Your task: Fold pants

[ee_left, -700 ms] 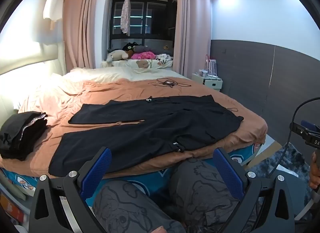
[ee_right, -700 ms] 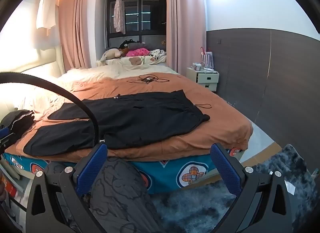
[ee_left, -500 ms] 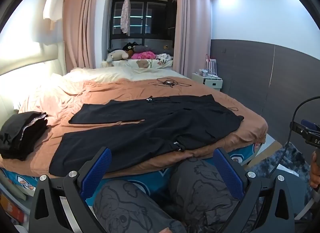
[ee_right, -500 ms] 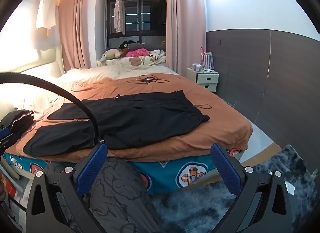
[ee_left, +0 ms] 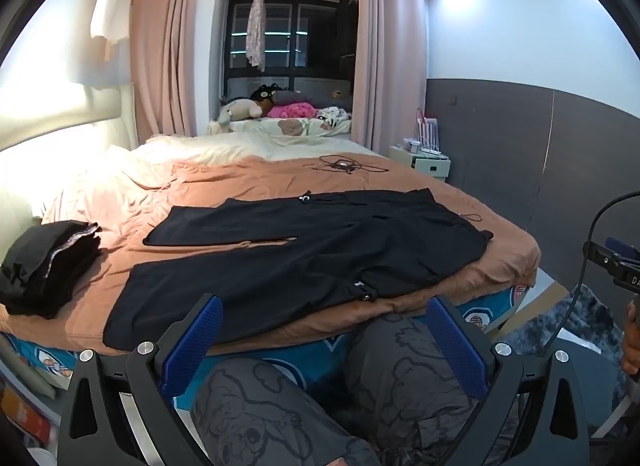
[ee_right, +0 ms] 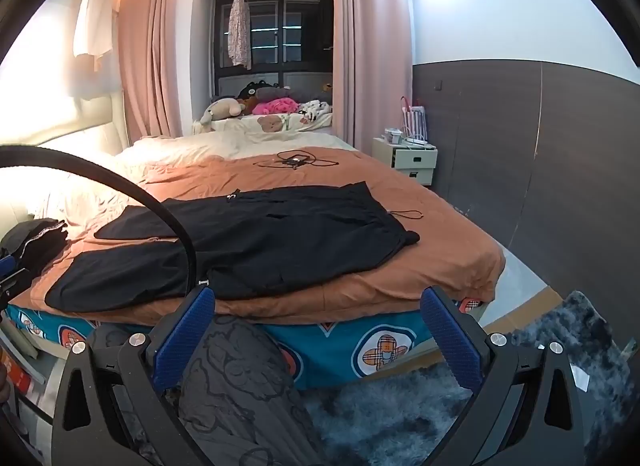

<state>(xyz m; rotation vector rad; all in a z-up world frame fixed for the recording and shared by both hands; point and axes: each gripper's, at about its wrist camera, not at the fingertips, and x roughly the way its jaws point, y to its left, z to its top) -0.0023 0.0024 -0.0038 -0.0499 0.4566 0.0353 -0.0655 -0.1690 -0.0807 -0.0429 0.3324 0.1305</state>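
Nothing shifts since a moment ago: one pair of black pants (ee_left: 304, 250) stays spread flat on the bed (ee_left: 500, 254), one dark folded pile (ee_left: 44, 266) beside it. Left gripper (ee_left: 324, 342) and right gripper (ee_right: 316, 330) hover wide open, empty.

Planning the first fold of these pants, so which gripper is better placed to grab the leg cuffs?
Left, probably. The left gripper faces the pants leg end, near the folded black pile; the right gripper sits toward the waistband side. Both are open and short of the bed.
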